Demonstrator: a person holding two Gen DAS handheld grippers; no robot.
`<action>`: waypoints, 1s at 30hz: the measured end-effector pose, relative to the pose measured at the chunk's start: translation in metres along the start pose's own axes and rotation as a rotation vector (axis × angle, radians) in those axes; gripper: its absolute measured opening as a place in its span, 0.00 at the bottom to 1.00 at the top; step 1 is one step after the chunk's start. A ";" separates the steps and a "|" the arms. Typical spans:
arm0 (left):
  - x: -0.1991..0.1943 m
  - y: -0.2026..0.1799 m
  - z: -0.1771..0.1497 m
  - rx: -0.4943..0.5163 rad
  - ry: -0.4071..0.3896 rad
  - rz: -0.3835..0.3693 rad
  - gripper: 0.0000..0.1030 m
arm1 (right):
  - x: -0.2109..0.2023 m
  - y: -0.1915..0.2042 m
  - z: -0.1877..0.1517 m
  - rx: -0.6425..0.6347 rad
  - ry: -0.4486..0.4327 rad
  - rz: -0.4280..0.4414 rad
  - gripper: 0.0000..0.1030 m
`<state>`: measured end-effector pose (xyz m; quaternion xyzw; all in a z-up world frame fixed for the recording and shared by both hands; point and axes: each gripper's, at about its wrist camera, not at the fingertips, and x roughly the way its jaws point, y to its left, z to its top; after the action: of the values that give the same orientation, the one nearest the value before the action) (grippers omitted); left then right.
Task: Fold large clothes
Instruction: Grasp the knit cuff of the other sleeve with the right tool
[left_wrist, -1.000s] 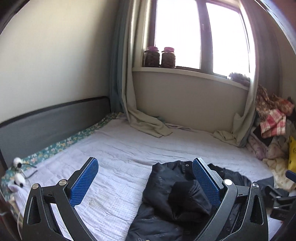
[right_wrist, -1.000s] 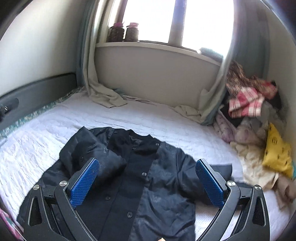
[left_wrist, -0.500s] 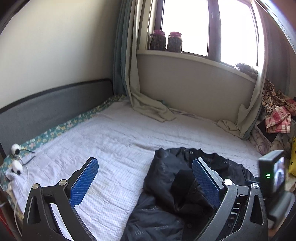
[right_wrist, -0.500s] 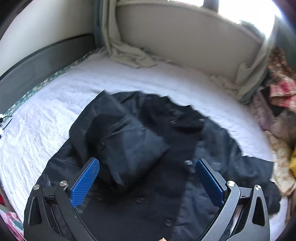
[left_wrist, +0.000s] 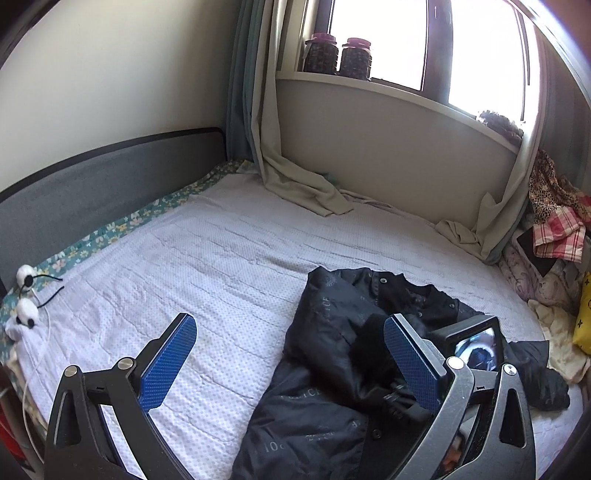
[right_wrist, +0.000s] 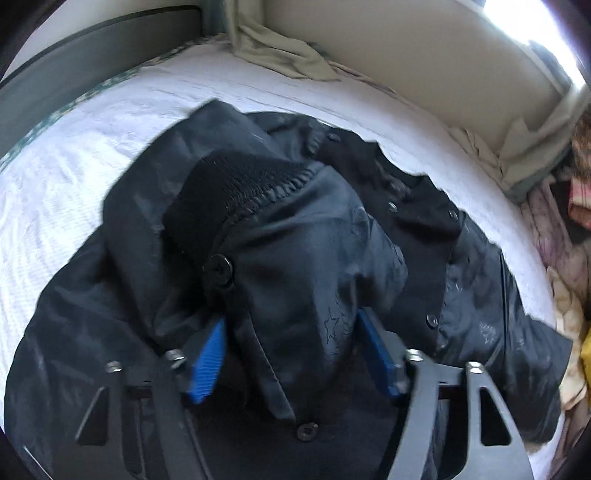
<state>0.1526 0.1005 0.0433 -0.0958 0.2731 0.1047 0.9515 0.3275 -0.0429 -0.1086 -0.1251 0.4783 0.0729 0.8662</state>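
Down onto the black jacket (right_wrist: 332, 258) the right gripper (right_wrist: 291, 354) has dropped since the earlier frame, when it hovered well above with its jaws wide; now the jaws are closing, and the folded-over sleeve (right_wrist: 295, 266) with its ribbed cuff (right_wrist: 236, 184) lies between the blue pads (right_wrist: 207, 362). Whether the pads already press the cloth I cannot tell, since the fabric bulges over them.

The jacket lies front up on the near half of the white bedspread (left_wrist: 229, 258), collar toward the window, one sleeve doubled over the chest and the other spread out toward the heap of clothes (left_wrist: 554, 229) by the wall.

To do this step well, I judge the grip should take only the sleeve layer, not the chest panel below it; otherwise lifting would drag the whole garment. Closing near the seam rather than on the button (right_wrist: 218, 266) should hold better, as the shiny fabric looks slippery.

The left gripper (left_wrist: 291, 365) hangs open above the bedspread beside the jacket's edge, nothing between its pads. It could pin the body of the jacket while the sleeve is drawn flat. White earphones (left_wrist: 26, 295) rest near the headboard, well apart.
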 end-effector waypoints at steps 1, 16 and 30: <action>0.000 0.001 0.000 0.000 0.000 0.001 1.00 | -0.001 -0.009 0.000 0.040 0.002 0.013 0.46; -0.001 -0.003 -0.006 0.035 0.012 0.013 1.00 | -0.068 -0.130 -0.069 0.510 0.079 0.313 0.67; 0.019 -0.071 0.030 0.159 0.092 -0.133 1.00 | -0.062 -0.233 -0.122 0.893 0.104 0.503 0.53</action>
<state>0.2015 0.0421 0.0664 -0.0424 0.3172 0.0148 0.9473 0.2531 -0.3015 -0.0844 0.3726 0.5204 0.0611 0.7659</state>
